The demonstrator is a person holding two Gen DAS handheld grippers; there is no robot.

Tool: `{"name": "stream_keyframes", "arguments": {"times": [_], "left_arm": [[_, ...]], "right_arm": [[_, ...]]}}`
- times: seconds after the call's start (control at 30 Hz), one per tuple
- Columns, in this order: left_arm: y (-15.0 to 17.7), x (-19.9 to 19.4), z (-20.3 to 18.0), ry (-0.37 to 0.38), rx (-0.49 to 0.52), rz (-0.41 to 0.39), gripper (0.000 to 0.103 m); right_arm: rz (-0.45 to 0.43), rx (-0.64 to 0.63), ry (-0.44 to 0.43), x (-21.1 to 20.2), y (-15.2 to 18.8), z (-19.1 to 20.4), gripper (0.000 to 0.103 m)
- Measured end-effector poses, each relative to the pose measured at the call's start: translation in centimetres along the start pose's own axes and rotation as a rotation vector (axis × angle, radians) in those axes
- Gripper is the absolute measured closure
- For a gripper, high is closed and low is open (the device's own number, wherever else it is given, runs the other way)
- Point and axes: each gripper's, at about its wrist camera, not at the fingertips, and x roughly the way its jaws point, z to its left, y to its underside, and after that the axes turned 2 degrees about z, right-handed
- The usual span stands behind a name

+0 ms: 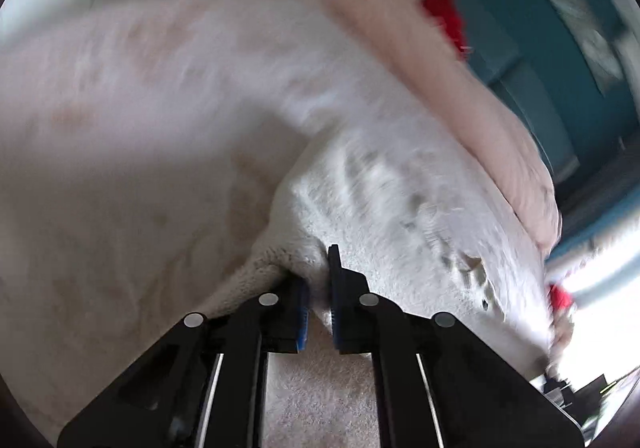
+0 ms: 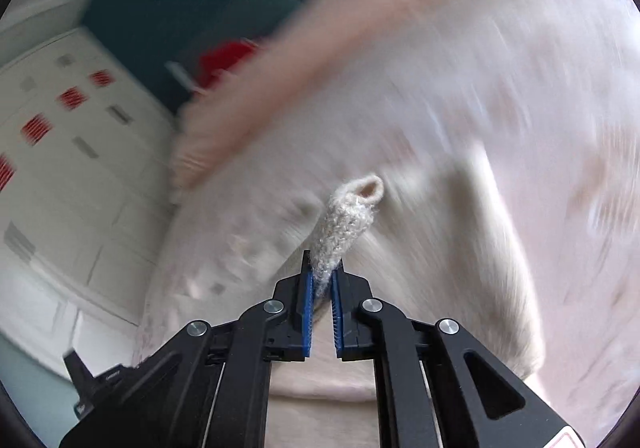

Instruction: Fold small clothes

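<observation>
Both views heavy motion blur. Left tool [image 1: 318, 280] pinches an edge of the white knit garment [image 1: 400, 216], fabric bunched between the blue pads [image 1: 303, 324], jaws nearly pressed together on it. Garment looks fuzzy, with small grey marks on it, and spreads up and right from the tool, over a pale pink bed cover [image 1: 120, 128]. A pink blanket [image 1: 460, 88] runs along the far edge of the garment, with something red [image 1: 444, 20] behind it. Teal wall [image 1: 520, 28] at the top right, with a framed picture [image 1: 560, 0], blurred. In the right wrist view the right tool [image 2: 322, 280] pinches a narrow knit tube of the garment [image 2: 344, 224], like a cuff or sleeve end, open end pointing away from the tool; jaws close on it near the tips. The rest of the garment is smeared white behind it, across the centre and right. Pink blanket [image 2: 320, 60] runs diagonally above, red item [image 2: 224, 60] beside it. White drawers [image 2: 80, 152] at left, with red-striped and grey patches on the fronts. Cannot tell whether the garment is lifted or lying flat.
</observation>
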Motion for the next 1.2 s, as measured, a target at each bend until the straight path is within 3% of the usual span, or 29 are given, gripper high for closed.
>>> {"name": "stream_keyframes", "arguments": {"times": [0.07, 0.17, 0.2, 0.33, 0.4, 0.5, 0.63, 0.73, 0.83, 0.9, 0.97, 1.03, 1.07, 1.13, 1.2], "left_arm": [[0.1, 0.9, 0.3, -0.021, 0.002, 0.041, 0.095], [0.8, 3.6, 1.5, -0.091, -0.015, 0.12, 0.095], [1.2, 4.1, 1.8, -0.101, -0.015, 0.133, 0.095], [1.7, 3.9, 1.9, -0.101, 0.019, 0.115, 0.095], [1.8, 4.2, 2.3, -0.096, 0.001, 0.128, 0.095], [1.7, 4.1, 2.0, -0.101, 0.013, 0.134, 0.092], [2.5, 2.1, 1.7, -0.089, 0.06, 0.147, 0.089], [3.4, -1.0, 1.3, -0.099, 0.111, 0.108, 0.091], [3.1, -3.2, -0.6, -0.064, 0.155, 0.043, 0.091], [2.6, -2.7, -2.1, -0.055, 0.182, 0.044, 0.089], [2.3, -0.8, -3.1, -0.098, 0.205, 0.056, 0.083], [2.1, 1.8, -2.5, -0.196, 0.208, 0.086, 0.083], [2.0, 2.7, -1.7, -0.227, 0.196, 0.1, 0.083], [1.9, 3.5, -0.2, -0.222, 0.182, 0.124, 0.089], [2.1, 3.4, -0.3, -0.224, 0.228, 0.111, 0.089]], "right_arm": [[-0.028, -0.059, 0.058, -0.8, 0.1, -0.2, 0.096], [0.144, -0.005, 0.193, 3.2, 2.0, -5.0, 0.096], [0.175, 0.017, 0.2, 3.7, 2.6, -6.2, 0.096], [0.116, 0.001, 0.161, 2.3, 3.0, -6.0, 0.096], [0.179, -0.005, 0.203, 3.9, 3.6, -6.8, 0.097], [0.177, -0.019, 0.199, 3.0, 3.4, -5.7, 0.091], [0.088, -0.092, 0.258, -1.2, 3.7, -4.0, 0.086], [0.044, -0.178, 0.269, -4.1, 5.0, -2.2, 0.086], [0.095, -0.238, 0.226, -3.3, 5.1, -0.4, 0.096], [0.132, -0.294, 0.216, -0.7, 5.1, 1.5, 0.097], [0.185, -0.314, 0.235, 2.5, 5.1, 1.8, 0.097], [0.214, -0.326, 0.318, 4.3, 5.7, 0.6, 0.097], [0.228, -0.315, 0.375, 5.1, 5.9, -0.8, 0.103], [0.218, -0.239, 0.341, 4.4, 5.6, -1.9, 0.103], [0.182, -0.251, 0.332, 2.7, 5.7, -1.1, 0.1]]}}
